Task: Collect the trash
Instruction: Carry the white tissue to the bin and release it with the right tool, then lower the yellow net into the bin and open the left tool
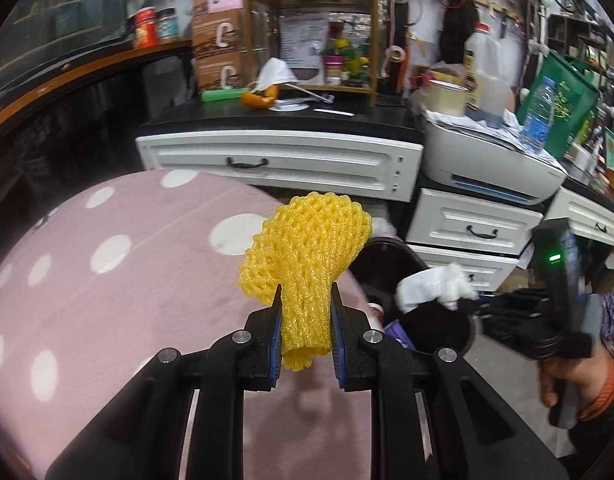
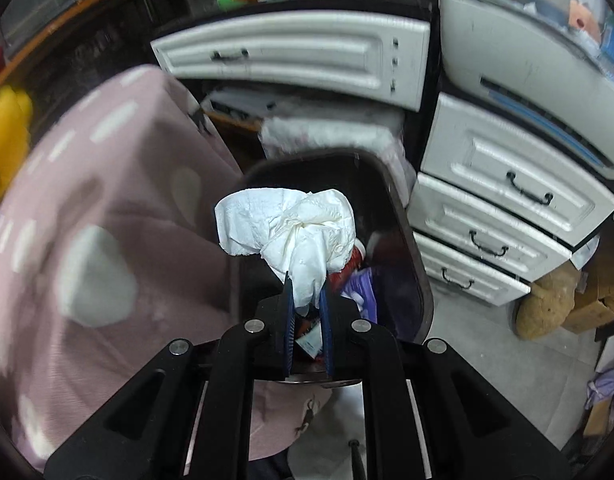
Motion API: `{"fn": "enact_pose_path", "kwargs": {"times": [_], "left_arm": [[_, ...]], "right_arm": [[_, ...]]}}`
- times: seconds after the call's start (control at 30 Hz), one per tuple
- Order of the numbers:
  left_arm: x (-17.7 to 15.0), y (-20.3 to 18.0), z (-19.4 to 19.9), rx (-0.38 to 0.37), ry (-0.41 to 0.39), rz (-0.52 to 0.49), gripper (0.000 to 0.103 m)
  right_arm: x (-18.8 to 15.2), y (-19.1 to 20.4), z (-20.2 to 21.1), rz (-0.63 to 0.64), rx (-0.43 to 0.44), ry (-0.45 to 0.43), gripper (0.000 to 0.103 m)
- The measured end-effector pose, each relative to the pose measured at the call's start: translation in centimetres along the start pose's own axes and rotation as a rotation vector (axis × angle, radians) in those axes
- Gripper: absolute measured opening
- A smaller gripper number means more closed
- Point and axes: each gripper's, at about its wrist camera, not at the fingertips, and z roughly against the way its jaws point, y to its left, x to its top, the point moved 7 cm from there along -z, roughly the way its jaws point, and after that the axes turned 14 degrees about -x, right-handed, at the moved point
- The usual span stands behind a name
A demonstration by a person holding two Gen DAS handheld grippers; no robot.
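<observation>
The yellow foam net (image 1: 303,264) is pinched by the left gripper (image 1: 305,308) above the pink dotted blanket (image 1: 107,300). The white tissue (image 2: 295,232) is clamped by the right gripper (image 2: 305,292) over the black bin (image 2: 411,240), at 1 o'clock. Labels on the bin's wrappers are possibly printed but unreadable.

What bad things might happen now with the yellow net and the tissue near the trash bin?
1. The left gripper pinches only the narrow end of the yellow foam net, which is over the pink dotted cover, not the bin; let go now and it would likely land there.
2. The right gripper holds the white tissue by a corner above the dark bin; released too far toward the near rim, the light tissue might drift outside.
</observation>
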Motion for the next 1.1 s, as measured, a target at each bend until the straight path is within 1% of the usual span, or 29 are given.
{"fn": "enact_pose_path", "kwargs": {"times": [0.13,0.23,0.3,0.4,0.43,0.5,0.53,0.57,0.63,0.7,0.8,0.93,1.1], "left_arm": [[0.2,-2.4,-1.5,-0.037,0.020,-0.022,0.020],[0.2,-3.7,-2.3,-0.054,0.033,-0.032,0.020],[0.2,-4.5,-3.0,-0.064,0.045,-0.039,0.020],[0.1,-5.2,-3.7,-0.080,0.060,-0.039,0.020],[0.1,-5.3,-3.9,-0.083,0.064,-0.039,0.020],[0.0,-5.7,-4.5,-0.093,0.075,-0.036,0.020],[0.0,-5.9,-4.7,-0.098,0.080,-0.038,0.020],[-0.1,-6.1,-4.9,-0.100,0.083,-0.041,0.020],[-0.2,-6.4,-5.2,-0.107,0.092,-0.045,0.020],[-0.3,-6.7,-5.5,-0.113,0.102,-0.045,0.020],[-0.5,-7.0,-6.1,-0.122,0.118,-0.047,0.020],[-1.0,-7.6,-6.8,-0.132,0.141,-0.049,0.020],[-1.4,-8.2,-7.6,-0.147,0.166,-0.051,0.020]], "right_arm": [[-0.8,-0.2,-4.2,-0.006,-0.022,0.083,0.012],[-1.4,-0.2,-7.0,-0.019,-0.015,0.145,0.012],[-1.7,-0.1,-8.5,-0.019,-0.022,0.172,0.012],[-2.3,0.1,-10.1,-0.012,-0.041,0.189,0.012],[-2.5,0.1,-10.7,-0.019,-0.038,0.203,0.014],[-2.9,0.1,-11.6,-0.032,-0.030,0.230,0.023],[-3.2,0.0,-11.9,-0.037,-0.034,0.238,0.034],[-3.2,-0.2,-12.1,-0.038,-0.037,0.238,0.049],[-3.3,-0.3,-11.9,-0.038,-0.038,0.227,0.060],[-3.0,-0.6,-11.5,-0.040,-0.044,0.204,0.061],[-2.7,-0.9,-11.0,-0.046,-0.039,0.188,0.061],[-2.2,-1.3,-10.1,-0.053,-0.054,0.166,0.061],[-1.2,-3.0,-7.8,-0.089,-0.083,0.129,0.061]]}}
